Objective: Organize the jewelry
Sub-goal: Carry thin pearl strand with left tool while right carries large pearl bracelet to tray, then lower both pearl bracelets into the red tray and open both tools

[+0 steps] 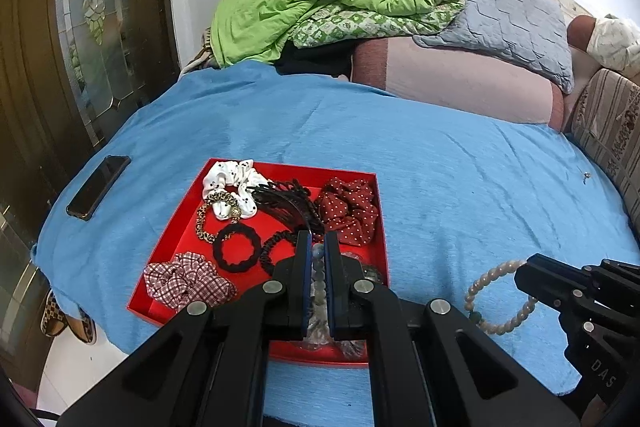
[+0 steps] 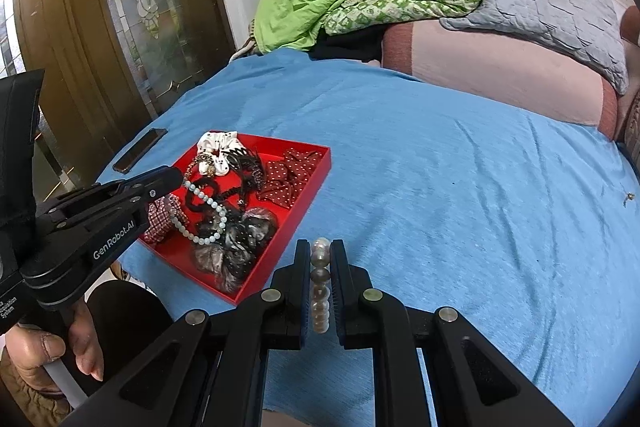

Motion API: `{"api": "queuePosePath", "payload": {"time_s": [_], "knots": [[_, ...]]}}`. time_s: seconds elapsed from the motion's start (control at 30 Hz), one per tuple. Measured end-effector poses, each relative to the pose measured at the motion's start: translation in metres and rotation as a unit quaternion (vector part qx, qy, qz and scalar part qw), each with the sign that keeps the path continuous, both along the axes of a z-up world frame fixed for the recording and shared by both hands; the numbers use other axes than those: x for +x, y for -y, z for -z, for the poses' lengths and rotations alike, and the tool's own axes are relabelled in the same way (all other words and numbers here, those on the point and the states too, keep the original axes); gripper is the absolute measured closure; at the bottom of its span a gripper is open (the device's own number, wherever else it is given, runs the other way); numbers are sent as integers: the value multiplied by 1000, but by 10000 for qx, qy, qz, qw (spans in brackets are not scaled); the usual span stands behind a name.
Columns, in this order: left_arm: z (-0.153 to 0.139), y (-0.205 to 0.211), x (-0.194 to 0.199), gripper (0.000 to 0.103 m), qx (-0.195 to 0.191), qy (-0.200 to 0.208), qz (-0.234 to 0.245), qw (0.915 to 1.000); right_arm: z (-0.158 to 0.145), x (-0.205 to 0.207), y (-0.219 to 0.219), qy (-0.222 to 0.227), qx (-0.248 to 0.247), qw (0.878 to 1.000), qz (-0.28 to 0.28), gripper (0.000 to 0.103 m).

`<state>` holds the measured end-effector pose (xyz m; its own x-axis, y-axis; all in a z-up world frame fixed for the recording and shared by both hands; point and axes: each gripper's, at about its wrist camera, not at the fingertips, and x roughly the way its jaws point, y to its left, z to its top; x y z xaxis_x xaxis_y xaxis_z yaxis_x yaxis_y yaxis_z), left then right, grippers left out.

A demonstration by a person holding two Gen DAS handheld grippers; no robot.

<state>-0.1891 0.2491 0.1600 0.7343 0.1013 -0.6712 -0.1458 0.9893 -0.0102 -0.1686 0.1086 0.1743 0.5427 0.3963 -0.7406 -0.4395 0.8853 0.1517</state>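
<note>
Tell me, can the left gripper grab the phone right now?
Probably not yet: the left gripper is already shut on a pale bead bracelet. The phone lies uncovered on the blue blanket, beside the red tray.

occluded: red tray [image 1: 176, 227] near edge behind left gripper [image 1: 318, 247] | slippers [image 1: 68, 319] partly under blue blanket [image 1: 460, 167]

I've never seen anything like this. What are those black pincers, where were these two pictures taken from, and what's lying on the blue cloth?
No robot here: a person carries a hand-held pincer tool in each hand, each with its own camera looking along the fingers. One picture comes from the left tool, the other from the right tool. On the blue cover lies a red tray of scrunchies and hair ties, with a phone beside it. The left tool is shut on a pale blue bead bracelet hanging over the tray; the right is shut on a pearl bracelet over the cover.
</note>
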Motion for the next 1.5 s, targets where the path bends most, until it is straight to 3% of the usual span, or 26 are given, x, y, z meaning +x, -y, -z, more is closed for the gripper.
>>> {"api": "queuePosePath", "payload": {"time_s": [0.43, 0.8, 1.33, 1.5], "knots": [[-10, -25, 6, 97, 79, 121, -181, 9997, -9, 14, -27, 46, 64, 9996, -253, 92], [-25, -76, 39, 97, -142, 236, -284, 9992, -15, 40, -66, 94, 97, 9987, -482, 92], [47, -125, 72, 97, -1063, -523, -450, 9919, 23, 76, -119, -330, -28, 9967, -741, 92], [58, -111, 62, 97, -979, -690, -288, 9924, 44, 86, -125, -514, -125, 9960, -723, 92]]}}
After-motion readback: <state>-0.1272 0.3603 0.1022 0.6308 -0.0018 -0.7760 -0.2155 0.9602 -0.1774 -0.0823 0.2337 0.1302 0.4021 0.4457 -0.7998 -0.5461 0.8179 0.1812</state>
